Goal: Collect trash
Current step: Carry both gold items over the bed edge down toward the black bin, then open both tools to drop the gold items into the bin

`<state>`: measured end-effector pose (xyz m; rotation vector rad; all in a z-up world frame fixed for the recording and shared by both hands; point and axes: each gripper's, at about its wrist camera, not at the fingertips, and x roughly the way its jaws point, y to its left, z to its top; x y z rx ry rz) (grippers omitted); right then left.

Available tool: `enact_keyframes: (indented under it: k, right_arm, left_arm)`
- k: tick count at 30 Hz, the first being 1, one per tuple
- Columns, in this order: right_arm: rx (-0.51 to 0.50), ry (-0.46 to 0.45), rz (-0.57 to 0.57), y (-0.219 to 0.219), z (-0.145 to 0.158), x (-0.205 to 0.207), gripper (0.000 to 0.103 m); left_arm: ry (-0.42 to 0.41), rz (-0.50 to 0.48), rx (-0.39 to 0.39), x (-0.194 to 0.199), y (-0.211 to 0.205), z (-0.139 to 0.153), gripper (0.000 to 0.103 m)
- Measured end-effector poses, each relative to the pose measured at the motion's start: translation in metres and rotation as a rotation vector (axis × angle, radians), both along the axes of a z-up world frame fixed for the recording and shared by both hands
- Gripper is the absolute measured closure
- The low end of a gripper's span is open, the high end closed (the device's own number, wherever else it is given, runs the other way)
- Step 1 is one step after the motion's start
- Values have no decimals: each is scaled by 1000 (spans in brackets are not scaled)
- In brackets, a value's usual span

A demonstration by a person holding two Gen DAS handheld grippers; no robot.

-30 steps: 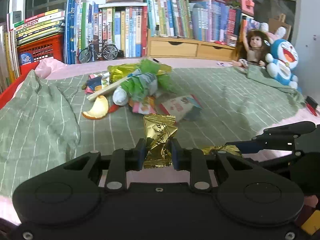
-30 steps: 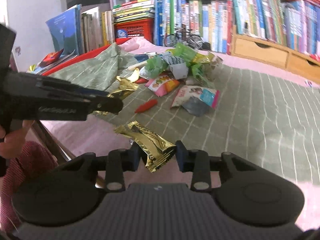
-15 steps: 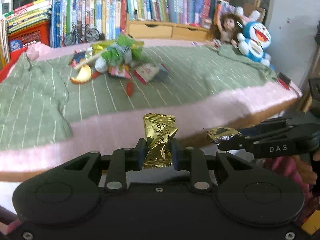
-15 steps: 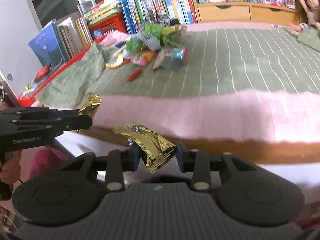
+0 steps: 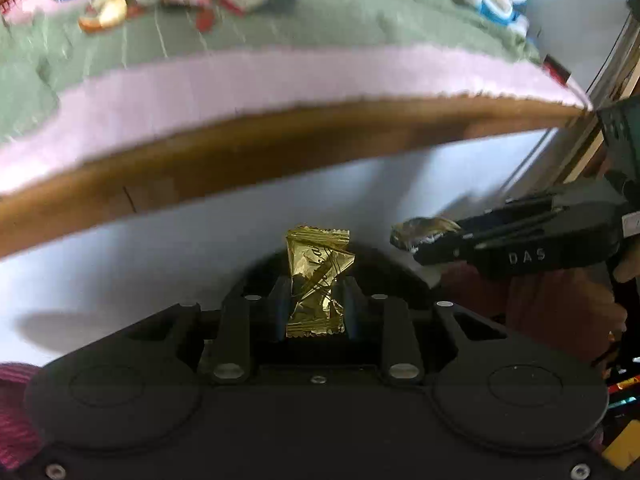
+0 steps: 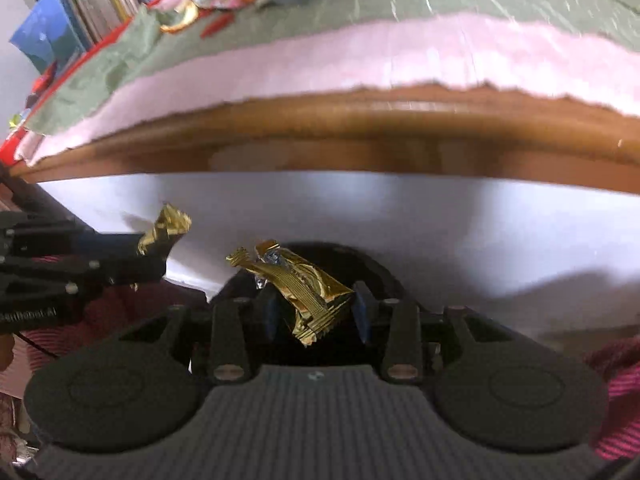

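Pinching a gold wrapper (image 5: 316, 280), the left gripper (image 5: 313, 307) hangs below the bed (image 5: 280, 80); at 3 o'clock, the right gripper (image 6: 316, 312) has just been opening around its wrapper (image 6: 308, 292), its pads barely touching it.

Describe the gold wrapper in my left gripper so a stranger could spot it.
Below the bed's wooden edge, the left gripper pinches a gold wrapper upright between its fingers. Unlike the longer ribbed wrapper in the right gripper, it is short and squarish, with crimped ends top and bottom.
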<state>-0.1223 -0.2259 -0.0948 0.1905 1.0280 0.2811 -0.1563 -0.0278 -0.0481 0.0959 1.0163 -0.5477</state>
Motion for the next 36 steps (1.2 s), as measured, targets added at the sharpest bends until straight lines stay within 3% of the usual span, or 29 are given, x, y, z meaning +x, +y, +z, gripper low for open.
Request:
enact_keyframes:
  k: [6, 8, 11, 21, 27, 36]
  right_arm:
    - [-20, 64, 4, 6, -25, 10, 56]
    - [-17, 69, -1, 6, -29, 13, 41]
    - [0, 73, -12, 6, -30, 15, 36]
    - [11, 74, -30, -3, -28, 13, 32]
    - [10, 57, -28, -4, -22, 11, 29]
    - [10, 35, -27, -7, -11, 9, 28]
  left_arm:
    - [75, 13, 46, 14, -5, -33, 77]
    - [91, 14, 45, 17, -5, -39, 76]
    - [98, 25, 57, 20, -6, -44, 58]
    - [103, 37, 56, 30, -5, -41, 28]
    - [69, 41, 42, 29, -4, -30, 21]
    - [54, 56, 34, 30, -5, -24, 20]
